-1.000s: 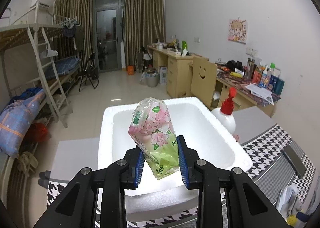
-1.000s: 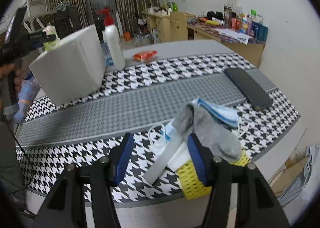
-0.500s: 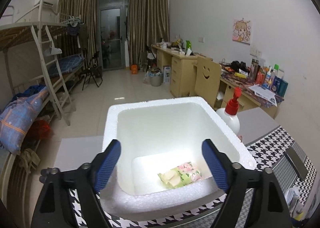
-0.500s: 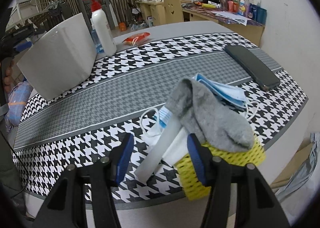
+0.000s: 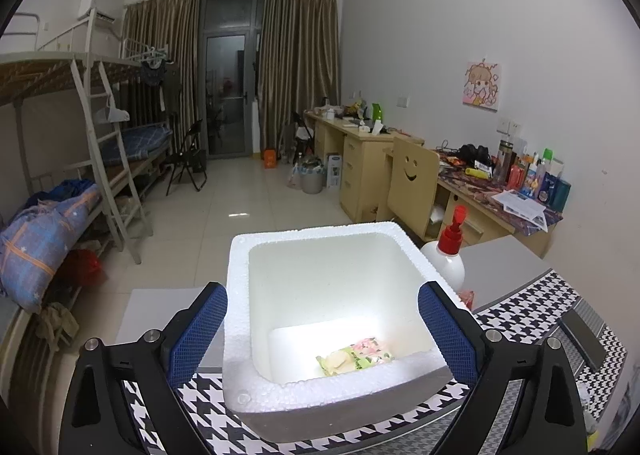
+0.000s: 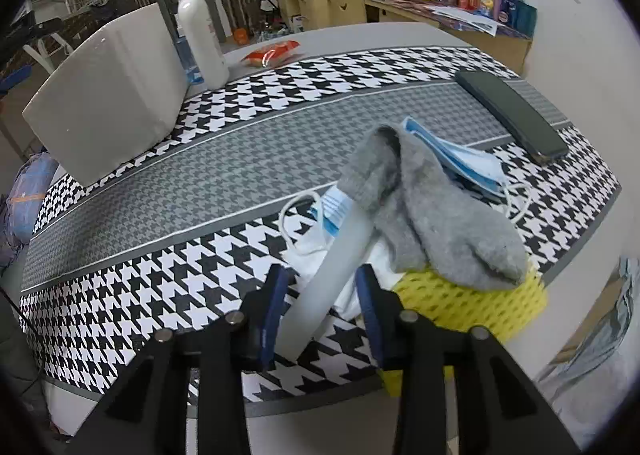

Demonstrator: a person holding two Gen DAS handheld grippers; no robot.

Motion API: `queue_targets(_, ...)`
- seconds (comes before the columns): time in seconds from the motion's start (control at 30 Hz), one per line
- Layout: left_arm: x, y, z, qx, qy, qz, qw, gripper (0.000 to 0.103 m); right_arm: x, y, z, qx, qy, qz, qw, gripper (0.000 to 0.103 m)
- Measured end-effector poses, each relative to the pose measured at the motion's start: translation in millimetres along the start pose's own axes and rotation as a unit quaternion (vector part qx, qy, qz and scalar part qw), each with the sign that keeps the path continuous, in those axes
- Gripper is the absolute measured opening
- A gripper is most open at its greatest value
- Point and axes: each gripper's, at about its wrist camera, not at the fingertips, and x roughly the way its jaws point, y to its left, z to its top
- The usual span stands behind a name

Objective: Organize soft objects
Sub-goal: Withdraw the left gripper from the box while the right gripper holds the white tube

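One tissue pack (image 5: 355, 354) is already dropped into the foam box (image 5: 240, 335); the left gripper (image 5: 322, 329) has just been opened wide, empty. The right gripper (image 6: 323, 297) has been closing around a grey strip (image 6: 332, 275) beside the sock (image 6: 432, 215), apparently not yet pinched; a firm squeeze is needed before lifting.

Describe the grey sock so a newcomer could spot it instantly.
Start at the houndstooth table runner and go to the pile at its near right end. The grey sock is draped on top, over a yellow mesh sponge and beside blue face masks. It is the only fuzzy grey item there.
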Motion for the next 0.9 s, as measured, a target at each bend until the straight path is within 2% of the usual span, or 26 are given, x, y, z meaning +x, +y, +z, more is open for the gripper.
queue_targets(0.07,-3,1,1,-0.001,-0.003,-0.002,1.0000,0.097,2,-1,0,0.003,0.002,0.004,1.000,0.021)
queue_targets(0.23,-9,2,2,-0.003,-0.007,-0.010,0.9999,0.097,-6,-2,0,0.003,-0.006,0.008,1.000,0.012)
queue_targets(0.6,-21,0,4,-0.004,-0.018,-0.027,0.9995,0.097,-57,10,2,-0.025,-0.091,0.024,0.995,0.011)
queue_targets(0.77,-28,-2,5,-0.001,-0.028,-0.030,0.9992,0.097,-63,11,8,-0.031,-0.108,0.037,0.993,0.011)
queue_targets(0.9,-32,-1,6,0.001,-0.032,-0.034,0.9989,0.097,-52,20,14,-0.048,-0.101,0.050,0.992,0.011)
